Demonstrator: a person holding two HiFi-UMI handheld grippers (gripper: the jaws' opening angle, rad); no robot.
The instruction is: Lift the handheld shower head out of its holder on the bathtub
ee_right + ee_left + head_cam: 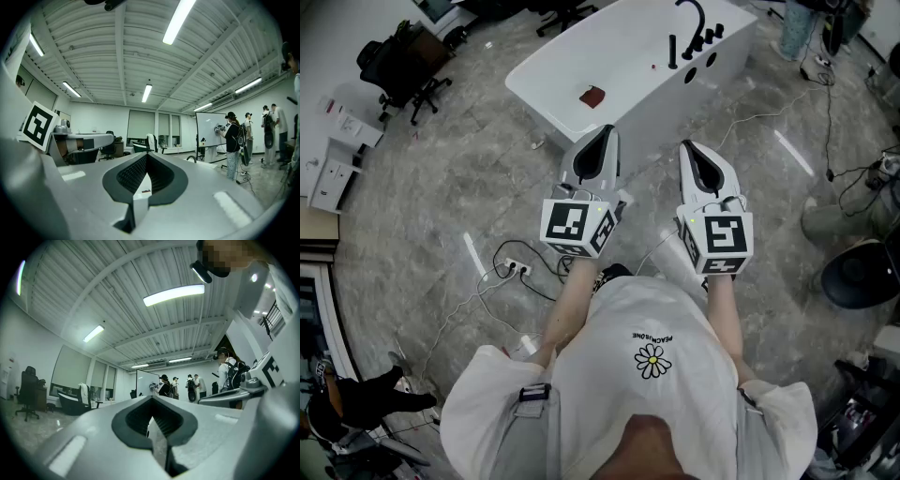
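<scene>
White bathtub (649, 101) stands ahead, with the black shower head (672, 52) upright in its holder on the rim. The left claw (602, 137) and right claw (694, 153) are clenched, empty and well apart from it. The reach is not yet begun. Next, step closer and open one claw.

Side by side and apart, the left gripper (606, 131) and right gripper (686, 146) point forward, away from the person holding them. Both sets of jaws are closed tip to tip with nothing between them. Marker cubes (575, 225) face up. Bare forearms (565, 305) extend forward from short white sleeves (483, 389), elbows bent near the body.
</scene>
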